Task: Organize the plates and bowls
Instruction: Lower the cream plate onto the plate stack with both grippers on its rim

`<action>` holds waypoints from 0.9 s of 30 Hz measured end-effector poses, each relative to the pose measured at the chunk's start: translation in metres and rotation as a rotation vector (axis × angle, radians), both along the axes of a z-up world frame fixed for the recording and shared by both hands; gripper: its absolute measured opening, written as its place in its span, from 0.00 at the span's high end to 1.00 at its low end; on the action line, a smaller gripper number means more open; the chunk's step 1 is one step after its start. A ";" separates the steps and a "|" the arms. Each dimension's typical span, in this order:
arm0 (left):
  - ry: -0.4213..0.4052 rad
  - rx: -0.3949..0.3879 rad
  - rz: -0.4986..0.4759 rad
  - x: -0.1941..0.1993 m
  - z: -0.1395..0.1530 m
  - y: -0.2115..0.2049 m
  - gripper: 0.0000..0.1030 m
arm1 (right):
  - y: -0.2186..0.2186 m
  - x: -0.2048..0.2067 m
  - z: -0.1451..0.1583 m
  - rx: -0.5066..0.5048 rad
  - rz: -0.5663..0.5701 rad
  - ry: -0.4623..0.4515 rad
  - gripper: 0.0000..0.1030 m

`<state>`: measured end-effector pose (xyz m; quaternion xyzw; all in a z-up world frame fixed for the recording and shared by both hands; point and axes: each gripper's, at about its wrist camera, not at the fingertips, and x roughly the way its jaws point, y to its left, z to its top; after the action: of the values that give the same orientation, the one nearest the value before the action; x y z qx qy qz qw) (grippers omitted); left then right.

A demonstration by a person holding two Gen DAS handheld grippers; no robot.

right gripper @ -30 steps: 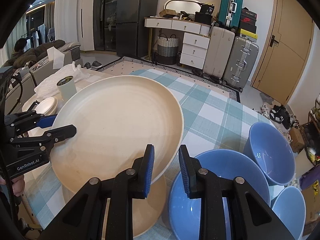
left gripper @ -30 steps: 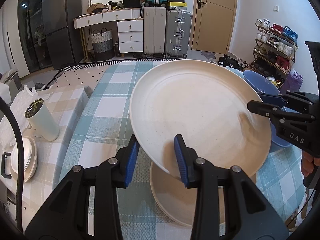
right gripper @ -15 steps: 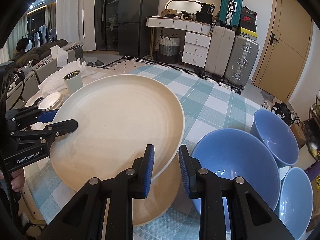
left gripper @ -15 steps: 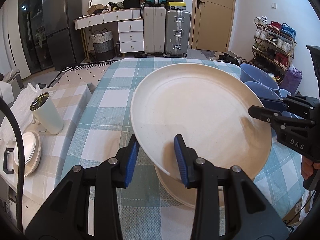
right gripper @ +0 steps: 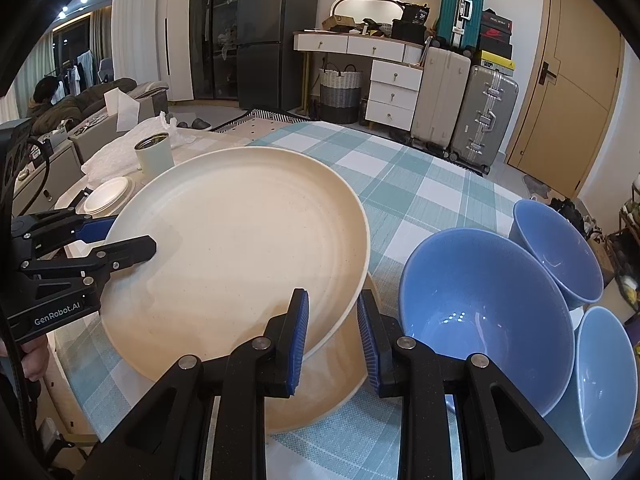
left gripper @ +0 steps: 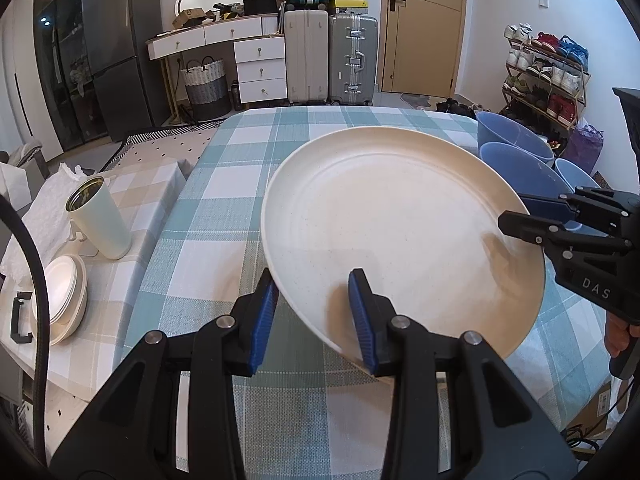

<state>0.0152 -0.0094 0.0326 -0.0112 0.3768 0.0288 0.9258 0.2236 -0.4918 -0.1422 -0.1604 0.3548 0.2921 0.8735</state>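
A large cream plate point(left gripper: 400, 216) hangs tilted over the checked table, held from both sides. My left gripper point(left gripper: 314, 306) is shut on its near rim, and my right gripper point(left gripper: 520, 220) bites the rim on the right. In the right wrist view, my right gripper point(right gripper: 334, 336) is shut on the cream plate point(right gripper: 240, 248) while my left gripper point(right gripper: 120, 236) clamps the far left rim. A second cream plate point(right gripper: 320, 392) lies on the cloth just beneath. Three blue bowls point(right gripper: 480, 312) point(right gripper: 560, 256) point(right gripper: 608, 376) sit to the right.
Blue bowls point(left gripper: 520, 164) crowd the table's right edge. On a lower side table to the left stand a pale cup point(left gripper: 100, 216), a stack of small white plates point(left gripper: 64, 284) and crumpled tissue point(left gripper: 44, 216). The checked tablecloth point(left gripper: 280, 152) stretches bare toward the far edge.
Both grippers have carried the cream plate across the table and a little lower. The plate beneath has slipped out of the left wrist view, and the blue bowls look closer.
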 end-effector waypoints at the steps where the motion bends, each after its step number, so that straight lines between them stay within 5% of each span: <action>1: 0.000 0.000 0.000 0.000 0.000 0.000 0.68 | 0.000 -0.002 -0.001 0.000 -0.001 0.004 0.75; 27: 0.060 0.037 -0.038 0.005 -0.036 -0.009 0.68 | -0.007 -0.017 -0.030 -0.034 -0.039 0.044 0.75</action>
<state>0.0206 -0.0185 -0.0037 0.0138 0.4041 0.0183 0.9144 0.2065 -0.4991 -0.1721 -0.1618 0.3818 0.2725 0.8682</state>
